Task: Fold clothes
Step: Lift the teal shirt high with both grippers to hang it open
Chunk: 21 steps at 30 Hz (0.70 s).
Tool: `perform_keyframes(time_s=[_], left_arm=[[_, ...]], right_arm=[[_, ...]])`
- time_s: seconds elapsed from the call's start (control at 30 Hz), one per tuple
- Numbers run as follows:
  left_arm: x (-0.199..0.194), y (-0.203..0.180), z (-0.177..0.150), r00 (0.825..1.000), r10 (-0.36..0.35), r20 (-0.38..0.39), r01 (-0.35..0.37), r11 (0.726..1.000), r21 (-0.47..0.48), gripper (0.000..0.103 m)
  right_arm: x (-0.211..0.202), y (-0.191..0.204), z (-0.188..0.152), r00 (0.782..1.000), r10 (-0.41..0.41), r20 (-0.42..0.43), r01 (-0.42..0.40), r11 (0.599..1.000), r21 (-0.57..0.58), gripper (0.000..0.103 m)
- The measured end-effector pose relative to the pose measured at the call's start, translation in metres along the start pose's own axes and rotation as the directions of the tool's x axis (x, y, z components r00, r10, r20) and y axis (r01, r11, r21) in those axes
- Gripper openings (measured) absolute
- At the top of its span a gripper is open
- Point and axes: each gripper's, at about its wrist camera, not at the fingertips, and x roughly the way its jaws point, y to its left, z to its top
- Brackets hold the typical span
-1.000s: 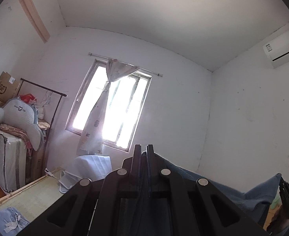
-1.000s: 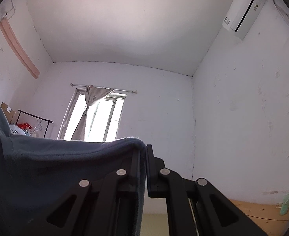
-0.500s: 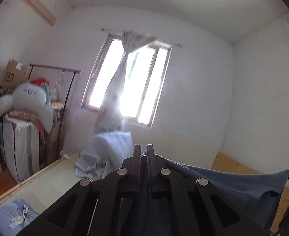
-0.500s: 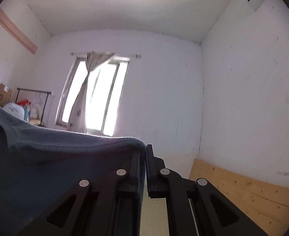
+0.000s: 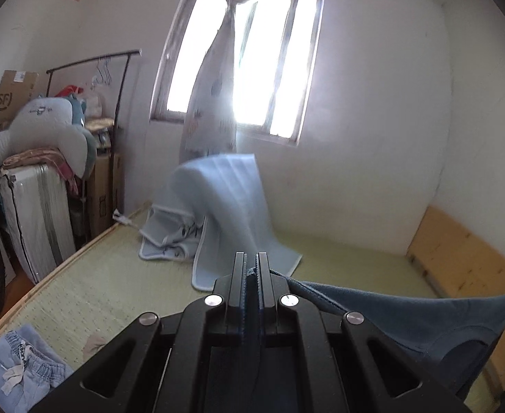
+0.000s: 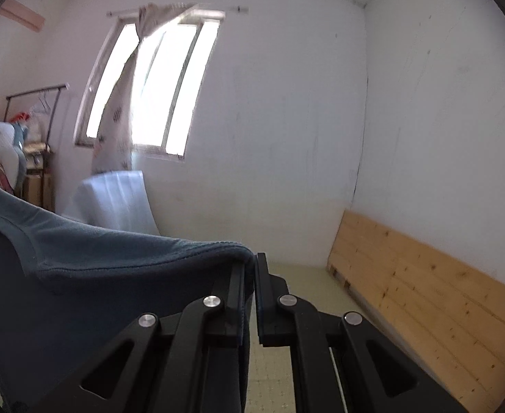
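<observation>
— While the left tongs (image 5: 251, 268) are pinching the soft blue fabric garment (image 5: 407, 313), where is it hanging?
— Stretching toward the frame's lower right; the right tongs (image 6: 251, 268) are clamping its other edge (image 6: 132, 258).

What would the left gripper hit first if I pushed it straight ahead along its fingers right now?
Most likely the light blue blanket draped just beyond the left gripper, which is shut on the blue garment. Only bare mat seems to lie between, though fisheye depth is uncertain.
</observation>
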Motion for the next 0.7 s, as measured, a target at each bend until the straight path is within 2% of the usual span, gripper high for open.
perform_keyframes(time_s=[0.1, 0.3, 0.43, 0.7], left_arm=[[0.053, -0.005, -0.010, 0.998, 0.024, -0.063, -0.023, 1.000, 0.007, 0.004], [0.142, -0.010, -0.039, 0.985, 0.070, -0.158, -0.067, 0.997, 0.023, 0.004], [0.204, -0.016, -0.067, 0.970, 0.104, -0.220, -0.090, 0.993, 0.073, 0.004], [0.313, -0.021, -0.110, 0.941, 0.162, -0.297, -0.129, 0.983, 0.128, 0.004]], right_arm=[[0.050, 0.005, -0.017, 0.998, 0.001, -0.066, -0.002, 1.000, -0.009, 0.003], [0.152, 0.017, -0.068, 0.977, 0.015, -0.212, -0.022, 0.999, -0.031, 0.003], [0.220, 0.016, -0.108, 0.947, 0.067, -0.315, -0.051, 0.997, 0.057, 0.003], [0.340, 0.035, -0.180, 0.890, 0.063, -0.451, -0.053, 0.998, 0.035, 0.004]])
